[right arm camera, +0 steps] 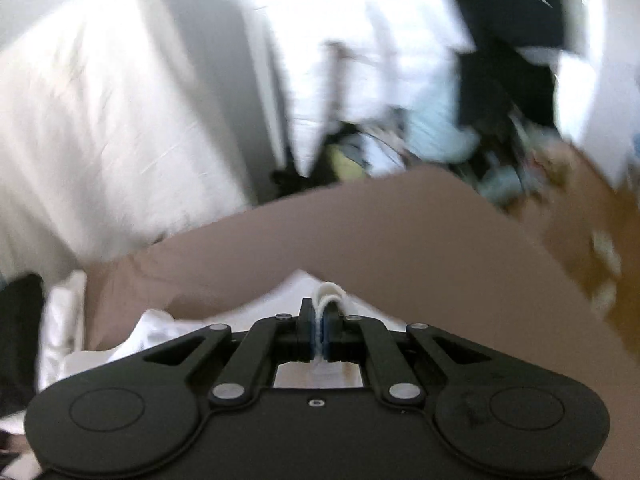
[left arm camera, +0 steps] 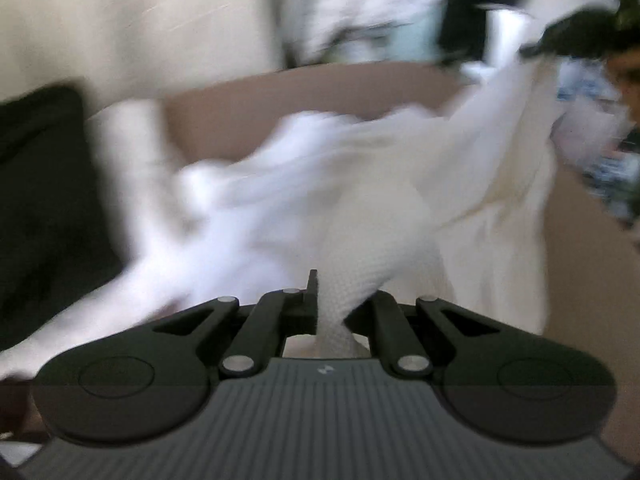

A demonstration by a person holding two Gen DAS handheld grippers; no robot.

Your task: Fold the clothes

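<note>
**Insp. A:** Left gripper (left arm camera: 320, 300), status?

**Insp. B:** Jaws were closed on the white waffle-textured cloth garment (left arm camera: 360, 184); a twisted strand of it ran between the fingers. From there the fabric fanned out over the tan flat surface (left arm camera: 304, 92), lifted and stretched toward that surface's far right corner.

**Insp. A:** And at that far right end?

**Insp. B:** In the left wrist view the right gripper (left arm camera: 536, 46) showed as a dark blurred shape with the garment's upper edge hanging from it. Its own cam confirmed: right gripper (right arm camera: 319, 320) clamped shut on a folded white hem, cloth poking up between the blue pads (right arm camera: 325, 326). More of the garment (right arm camera: 160, 328) lay bunched below and left of it, near the surface's (right arm camera: 400, 232) left edge.

**Insp. A:** Surroundings?

**Insp. B:** Heavy blur in both views. Black cushion-like object (left arm camera: 36, 184) off the surface's left edge. Pale wall behind (left arm camera: 140, 20). Mixed clutter of clothes, white and pale blue (right arm camera: 420, 120), beyond the far edge. Part of a person in a blue-and-white patterned top (left arm camera: 608, 168) at the right side; detail couldn't be made out.
</note>
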